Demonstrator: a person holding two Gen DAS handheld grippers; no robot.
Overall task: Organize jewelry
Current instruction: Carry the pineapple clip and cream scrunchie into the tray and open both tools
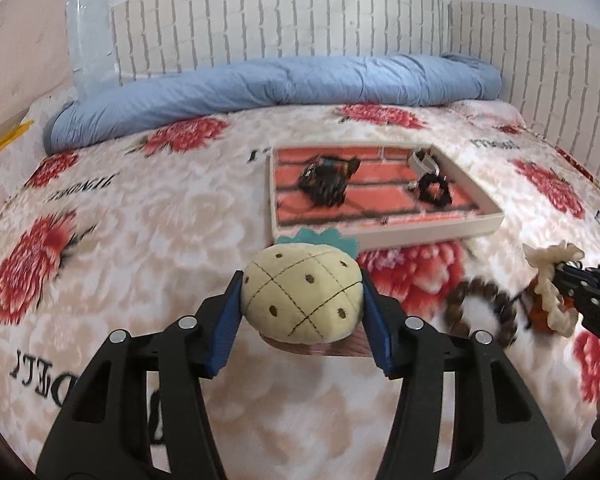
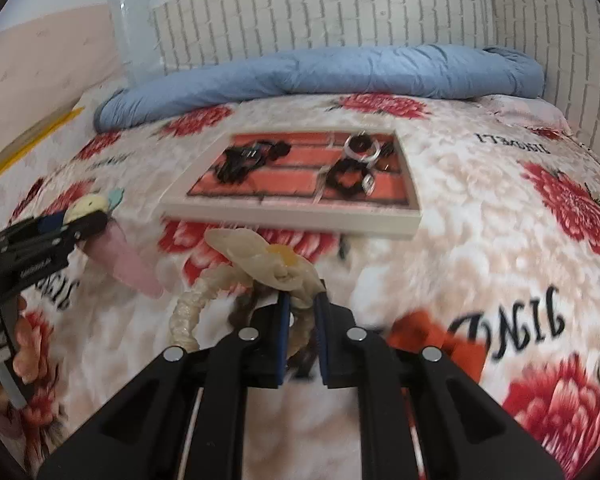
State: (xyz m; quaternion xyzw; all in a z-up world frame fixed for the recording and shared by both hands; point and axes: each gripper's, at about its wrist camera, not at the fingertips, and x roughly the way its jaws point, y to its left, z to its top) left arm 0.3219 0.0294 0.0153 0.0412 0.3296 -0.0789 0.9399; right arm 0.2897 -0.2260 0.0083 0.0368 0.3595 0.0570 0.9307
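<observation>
I have the left gripper (image 1: 302, 300) clamped on a pineapple plush clip (image 1: 300, 292), its teal tuft pointing straight ahead at the tray (image 1: 428, 232). My right gripper (image 2: 302, 312) is pinched nearly shut on a cream braided band (image 2: 260, 256), long axis trailing toward me. The tray lies dead ahead of both, beyond the jaws; the left load looks slightly nearer its front rim. A brown bead bracelet (image 1: 480, 304) sits short of the tray.

Floral bedspread (image 1: 140, 208); blue duvet (image 1: 260, 84) rolled against white brick-pattern wall (image 1: 300, 16).
</observation>
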